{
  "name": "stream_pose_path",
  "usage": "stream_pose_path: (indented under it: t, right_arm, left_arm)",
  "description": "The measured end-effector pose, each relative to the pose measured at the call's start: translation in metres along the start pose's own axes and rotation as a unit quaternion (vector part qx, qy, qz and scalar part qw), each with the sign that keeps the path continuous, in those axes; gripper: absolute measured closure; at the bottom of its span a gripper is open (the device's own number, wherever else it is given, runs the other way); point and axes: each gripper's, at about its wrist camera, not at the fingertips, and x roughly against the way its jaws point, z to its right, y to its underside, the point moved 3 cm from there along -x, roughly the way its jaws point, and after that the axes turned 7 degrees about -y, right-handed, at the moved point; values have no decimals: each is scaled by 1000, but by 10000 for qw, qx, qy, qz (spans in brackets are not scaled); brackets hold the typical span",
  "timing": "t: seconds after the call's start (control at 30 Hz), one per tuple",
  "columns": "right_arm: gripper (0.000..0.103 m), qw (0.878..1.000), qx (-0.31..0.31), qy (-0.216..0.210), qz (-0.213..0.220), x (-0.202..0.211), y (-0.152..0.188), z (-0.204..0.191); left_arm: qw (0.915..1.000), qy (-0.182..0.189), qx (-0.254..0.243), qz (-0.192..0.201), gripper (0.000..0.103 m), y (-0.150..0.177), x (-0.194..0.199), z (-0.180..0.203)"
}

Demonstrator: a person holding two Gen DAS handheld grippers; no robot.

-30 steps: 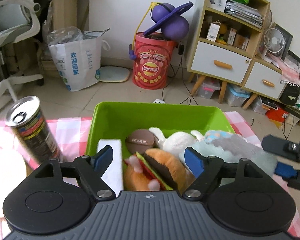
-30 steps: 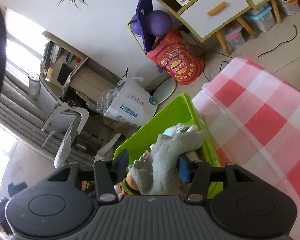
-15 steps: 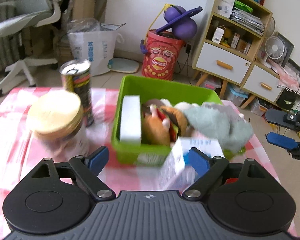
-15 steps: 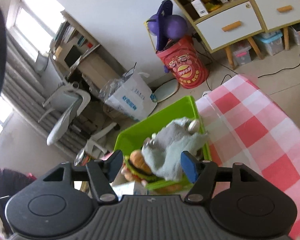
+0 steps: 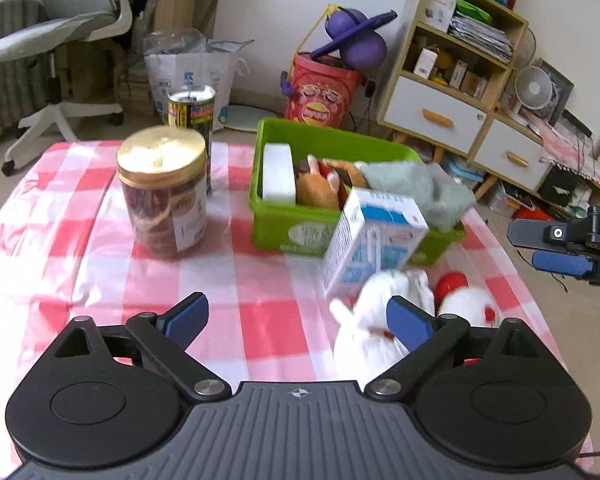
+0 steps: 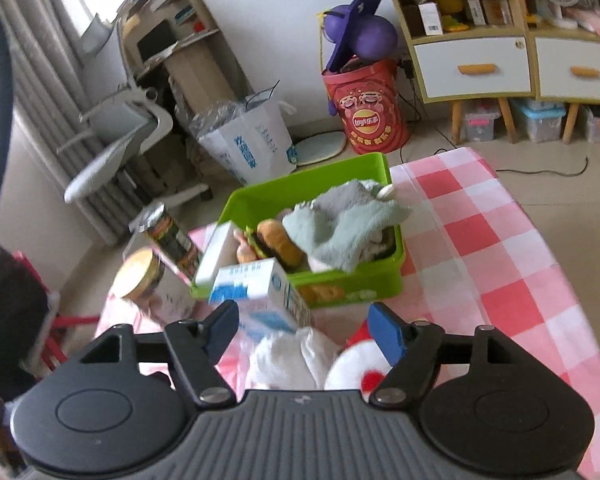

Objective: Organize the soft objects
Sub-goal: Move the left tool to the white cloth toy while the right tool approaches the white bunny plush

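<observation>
Both tools are wide open and holding nothing. The left tool (image 5: 297,315) hovers over the checked cloth on the bench (image 5: 80,248), blue pads spread far apart; its right pad overlaps the white plush toy (image 5: 370,320) in the view, but I can't tell if it actually touches it. The right tool (image 6: 304,330) is spread just as wide and sits above the same white plush (image 6: 290,360) and the red-and-white plush (image 6: 358,368) next to it, gripping neither. In the left view it pokes in from the right edge, off the side of the bench.

The soft stuff is mostly in the green bin (image 5: 284,236): a grey-green plush (image 5: 416,188) draped over the bin's right rim, a burger plush (image 6: 278,242), an orange plush (image 5: 318,194) and a white foam block (image 5: 278,172) standing against the left wall. The two white-ish plushies lie on the cloth just in front of the bin, touching each other.

A blue-and-white milk carton (image 5: 374,240) stands tilted against the bin's front. Left of the bin are a gold-lidded jar (image 5: 162,196) and, just behind it, a tall can (image 5: 192,120).
</observation>
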Motion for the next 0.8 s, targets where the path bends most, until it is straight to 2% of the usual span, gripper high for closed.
stream_pose_path:
  t: [0.23, 0.37, 0.47, 0.6, 0.8]
  right_arm:
    - [33, 9999, 138, 7, -84, 16, 25, -10]
    - [32, 9996, 186, 81, -213, 14, 45, -9]
    - [31, 9993, 288, 101, -228, 10, 60, -8]
    - [31, 9967, 368, 497, -529, -2, 74, -8]
    - [31, 9947, 552, 636, -586, -5, 82, -6]
  left_arm:
    - [9998, 41, -161, -87, 6, 25, 4, 1]
    - [9989, -144, -404, -199, 6, 39, -2, 2]
    - [9983, -276, -400, -336, 6, 50, -7, -1]
    - [9968, -312, -452, -575, 6, 62, -16, 1]
    - [9954, -220, -811, -452, 6, 69, -19, 14]
